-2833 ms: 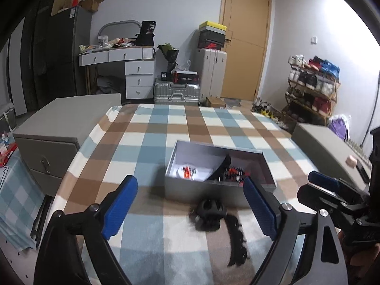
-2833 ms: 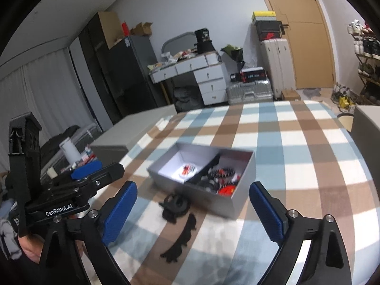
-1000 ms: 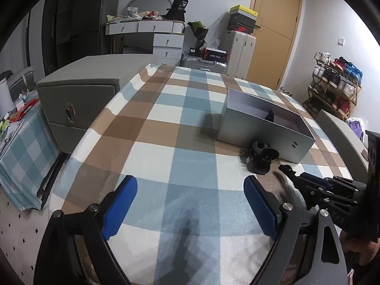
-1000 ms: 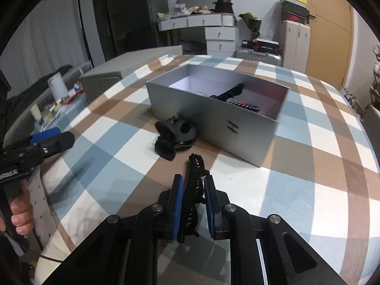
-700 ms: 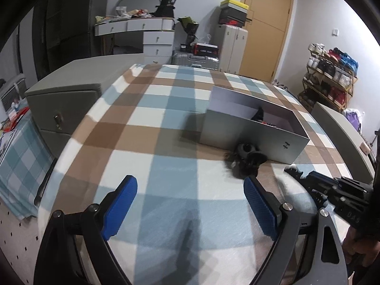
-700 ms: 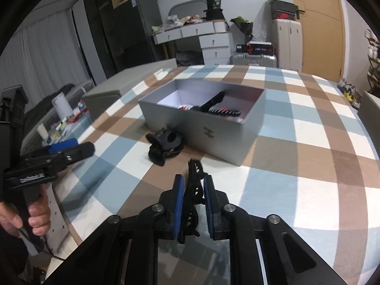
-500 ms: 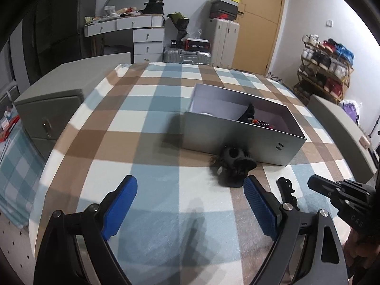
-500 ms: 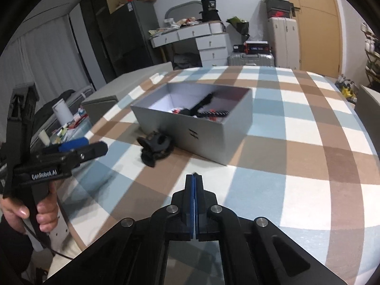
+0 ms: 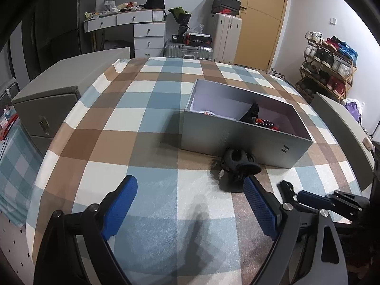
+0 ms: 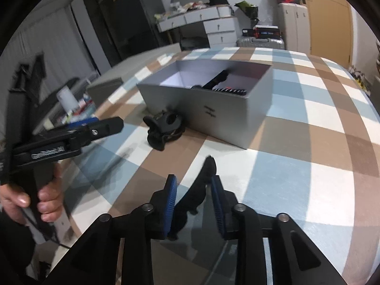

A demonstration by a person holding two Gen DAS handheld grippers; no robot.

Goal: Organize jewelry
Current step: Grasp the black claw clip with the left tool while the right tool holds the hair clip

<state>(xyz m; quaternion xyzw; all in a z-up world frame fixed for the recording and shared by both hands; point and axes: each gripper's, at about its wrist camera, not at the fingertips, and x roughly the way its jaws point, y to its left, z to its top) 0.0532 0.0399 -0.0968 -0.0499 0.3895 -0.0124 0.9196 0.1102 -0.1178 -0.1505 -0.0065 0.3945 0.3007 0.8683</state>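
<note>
Picking up: the long black toothed hair clip (image 10: pixel 204 172), which lies on the checked blue, brown and white tablecloth (image 9: pixel 154 118), well short of the box.
Right jaws: my right gripper (image 10: pixel 193 185) has just been opening and stands partly open. The long clip lies between the blue pads, but I do not see them clamping it.
Left jaws: my left gripper (image 9: pixel 188 182) stands wide open over the cloth and holds nothing.
Step in hand: by my judgement this is a fresh try at the grip, not yet a carry.
Next move: close squarely on the clip's narrow body, lift it clear of the cloth, then carry it over the near wall of the open grey cardboard box (image 9: pixel 237 137).
Risk: the clip is thin and curved, so it may slip out as I squeeze.
Clips outside the box: two, the long one and a rounded black claw clip (image 9: pixel 237 163) touching the box's near wall.
Boxes: one, split by a black divider into two compartments.
Inside: one string of dark and red beads in the right compartment, and one small white and orange piece in the left; more may be hidden.
</note>
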